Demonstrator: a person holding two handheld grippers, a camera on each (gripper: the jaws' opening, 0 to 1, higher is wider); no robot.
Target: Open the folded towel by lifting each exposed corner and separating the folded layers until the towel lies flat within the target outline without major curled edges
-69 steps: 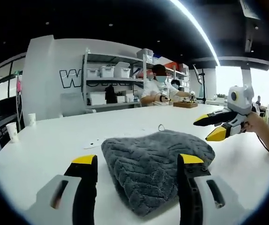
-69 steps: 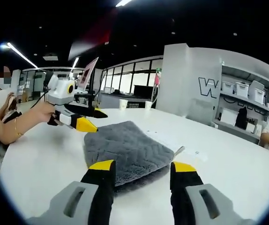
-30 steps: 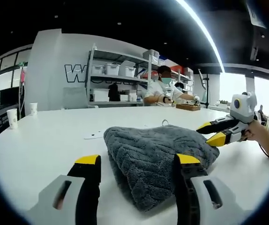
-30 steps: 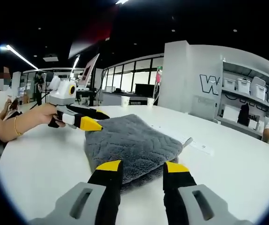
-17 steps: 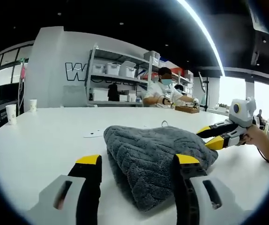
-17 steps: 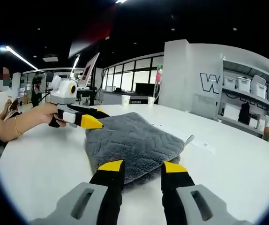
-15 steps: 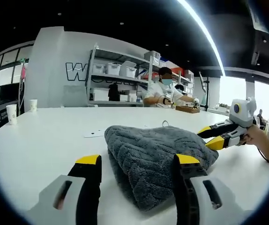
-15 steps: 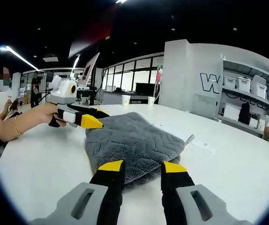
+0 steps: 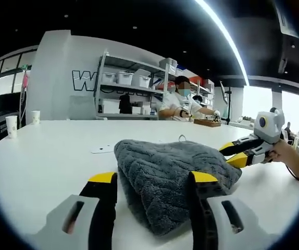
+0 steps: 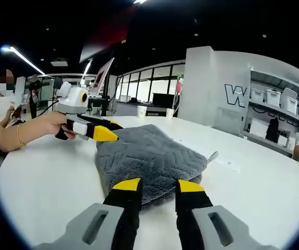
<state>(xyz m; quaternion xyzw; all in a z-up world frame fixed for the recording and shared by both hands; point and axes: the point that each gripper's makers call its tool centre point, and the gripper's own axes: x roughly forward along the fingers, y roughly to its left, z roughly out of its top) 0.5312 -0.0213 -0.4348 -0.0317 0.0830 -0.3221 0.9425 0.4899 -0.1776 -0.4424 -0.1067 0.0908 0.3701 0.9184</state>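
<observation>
While the folded grey towel point(image 9: 175, 177) fills mid-frame on the white table point(image 9: 45, 156), my left gripper point(image 9: 152, 179) straddles its near corner, jaws wide; my right gripper point(image 10: 157, 185) stands narrowly parted at its edge.

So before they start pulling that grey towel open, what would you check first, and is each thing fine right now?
1. Towel folded, ready to open: ok, it lies bunched in layers on the white table.
2. Left tool at a towel edge: ok, jaws straddle the near corner.
3. Right tool at the opposite edge: ok, jaws apart around the edge.
4. Either tool gripping cloth: not ok, both jaws stand open.
5. Target outline visible: cannot tell, no marking shows on the table.
6. Space around the towel: ok, only a paper slip lies near.
</observation>
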